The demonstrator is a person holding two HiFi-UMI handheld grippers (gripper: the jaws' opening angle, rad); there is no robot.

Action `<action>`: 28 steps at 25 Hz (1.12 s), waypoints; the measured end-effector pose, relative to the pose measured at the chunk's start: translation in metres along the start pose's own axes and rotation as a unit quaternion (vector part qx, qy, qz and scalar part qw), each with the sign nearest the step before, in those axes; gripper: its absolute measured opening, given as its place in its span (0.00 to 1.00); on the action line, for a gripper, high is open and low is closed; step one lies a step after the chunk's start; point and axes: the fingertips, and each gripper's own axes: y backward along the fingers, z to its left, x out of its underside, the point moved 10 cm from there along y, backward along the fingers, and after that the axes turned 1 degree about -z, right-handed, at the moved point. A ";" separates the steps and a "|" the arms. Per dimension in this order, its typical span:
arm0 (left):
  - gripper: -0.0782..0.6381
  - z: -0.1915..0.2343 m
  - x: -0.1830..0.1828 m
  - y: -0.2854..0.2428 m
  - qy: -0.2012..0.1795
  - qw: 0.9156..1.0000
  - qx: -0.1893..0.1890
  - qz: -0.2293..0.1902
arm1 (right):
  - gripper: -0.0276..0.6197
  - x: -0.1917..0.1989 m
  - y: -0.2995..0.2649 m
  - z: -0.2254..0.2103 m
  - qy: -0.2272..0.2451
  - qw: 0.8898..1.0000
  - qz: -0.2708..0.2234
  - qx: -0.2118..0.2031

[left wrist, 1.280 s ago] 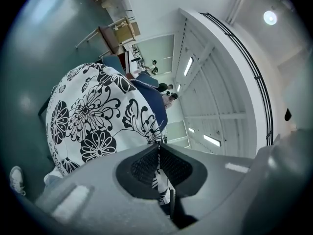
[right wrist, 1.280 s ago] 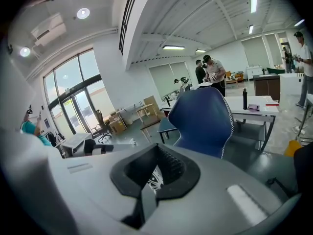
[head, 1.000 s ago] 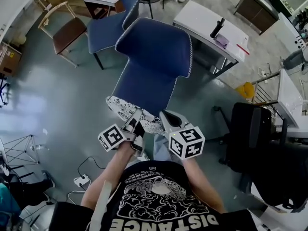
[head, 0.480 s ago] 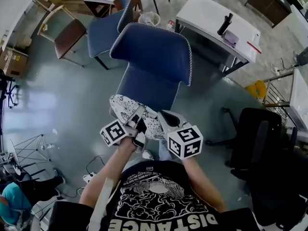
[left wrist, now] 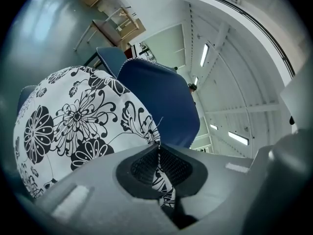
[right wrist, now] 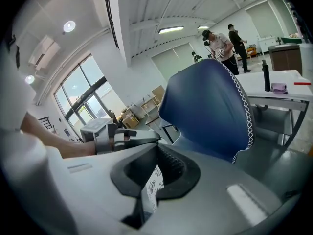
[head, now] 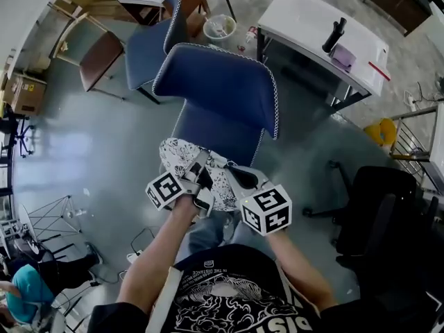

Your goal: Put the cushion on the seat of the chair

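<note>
A white cushion (head: 182, 159) with black flower print hangs at the front edge of the blue chair (head: 220, 92); its seat (head: 215, 132) shows behind the cushion. My left gripper (head: 202, 177) is shut on the cushion's near edge. My right gripper (head: 234, 177) is shut on the same edge, just to the right. In the left gripper view the cushion (left wrist: 78, 124) bulges ahead of the jaws, with the chair back (left wrist: 164, 102) behind it. In the right gripper view a strip of cushion fabric (right wrist: 154, 185) sits pinched between the jaws, and the chair back (right wrist: 210, 111) rises ahead.
A second blue chair (head: 152, 37) and a wooden chair (head: 94, 44) stand behind at the left. A white table (head: 322, 33) is at the back right, and a black office chair (head: 378, 214) at the right. Cables (head: 142, 245) lie on the floor by my left.
Both grippers have carried the cushion forward and down toward the chair seat; the chair now sits closer and more centred under me.
</note>
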 end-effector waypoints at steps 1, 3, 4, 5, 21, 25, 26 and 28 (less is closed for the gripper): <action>0.12 0.003 -0.001 -0.004 0.002 1.000 -0.004 0.000 | 0.04 0.000 -0.003 -0.002 -0.003 1.000 0.001 0.001; 0.13 0.006 -0.004 -0.013 0.006 1.000 0.000 -0.001 | 0.04 -0.002 -0.010 -0.006 -0.007 1.000 0.003 0.003; 0.13 0.008 -0.006 -0.019 0.011 1.000 0.004 -0.002 | 0.04 -0.002 -0.013 -0.007 -0.008 1.000 0.004 0.005; 0.13 0.011 -0.008 -0.024 0.017 1.000 0.011 -0.003 | 0.04 -0.003 -0.016 -0.009 -0.008 1.000 0.005 0.007; 0.14 0.091 -0.045 -0.094 0.053 0.997 -0.027 0.055 | 0.04 0.005 -0.083 -0.037 -0.061 0.995 0.033 0.068; 0.14 0.106 -0.054 -0.114 0.043 0.996 -0.024 0.079 | 0.04 0.005 -0.096 -0.045 -0.078 0.993 0.030 0.088; 0.14 0.109 -0.057 -0.118 0.042 0.995 -0.027 0.085 | 0.04 0.005 -0.098 -0.046 -0.082 0.992 0.029 0.093; 0.15 0.115 -0.060 -0.125 0.041 0.994 -0.033 0.095 | 0.04 0.007 -0.102 -0.048 -0.089 0.990 0.029 0.103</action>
